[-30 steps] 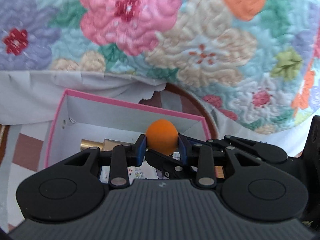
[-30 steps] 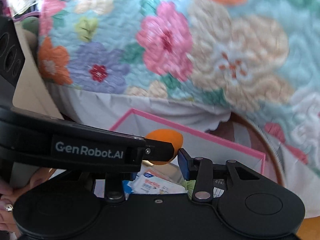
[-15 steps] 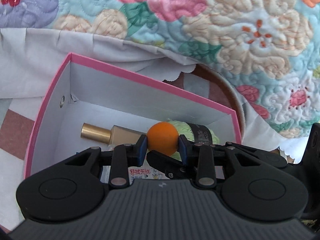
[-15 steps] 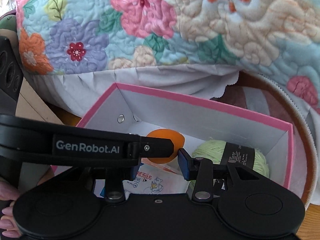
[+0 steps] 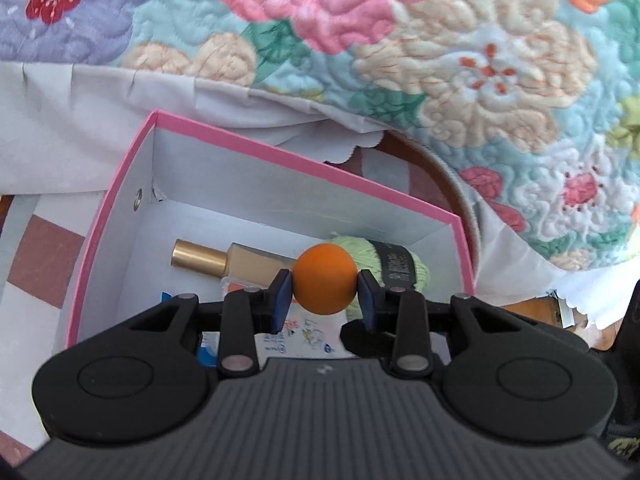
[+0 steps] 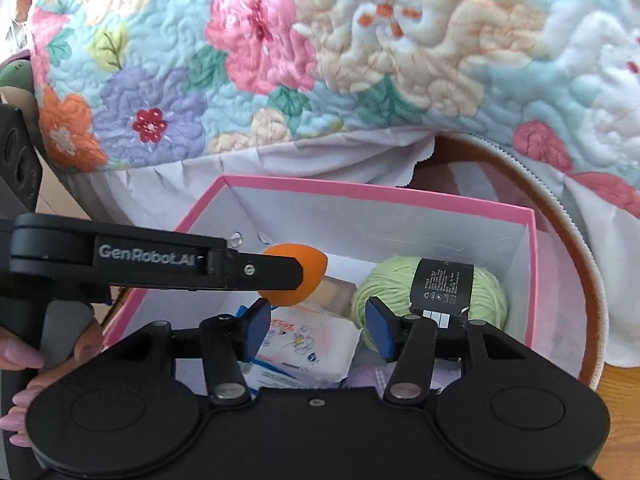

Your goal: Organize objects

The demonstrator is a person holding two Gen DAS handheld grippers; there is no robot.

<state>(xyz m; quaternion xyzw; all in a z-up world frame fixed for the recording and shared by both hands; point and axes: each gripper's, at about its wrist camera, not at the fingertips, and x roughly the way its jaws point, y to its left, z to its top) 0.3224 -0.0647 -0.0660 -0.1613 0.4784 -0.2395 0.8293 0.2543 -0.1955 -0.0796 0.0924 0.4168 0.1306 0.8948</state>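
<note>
cardboard box (image 5: 256,156), pink outside and matt white inside, square-cornered, open-topped, on a round brown tray (image 6: 596,300) over checked cloth. inside at left, a slim bottle (image 5: 248,266) with a shiny gold cylindrical cap, lying flat. nearer the front, a soft flat printed packet (image 6: 308,338), crinkled plastic. above the middle of the box, a smooth matt orange egg-shaped sponge (image 5: 325,279), clamped between the blue pads (image 5: 282,295) of the left gripper (image 5: 325,294), jaws pressed on both sides. in the right wrist view, same sponge (image 6: 308,276) half hidden behind the long black finger of the left gripper (image 6: 280,272) reaching across from the left. at lower left, fingers of a hand (image 6: 24,360) wrapped round its grey handle. right gripper (image 6: 316,326) low over the box, jaws opening, blue pads apart, nothing pressed between them. at right inside the box, a round fuzzy ball of pale green yarn (image 6: 394,286) with a glossy black paper band. behind and above, a puffy quilted floral bedspread (image 5: 480,80), stitched in swirls, with a plain grey scalloped hem.
</note>
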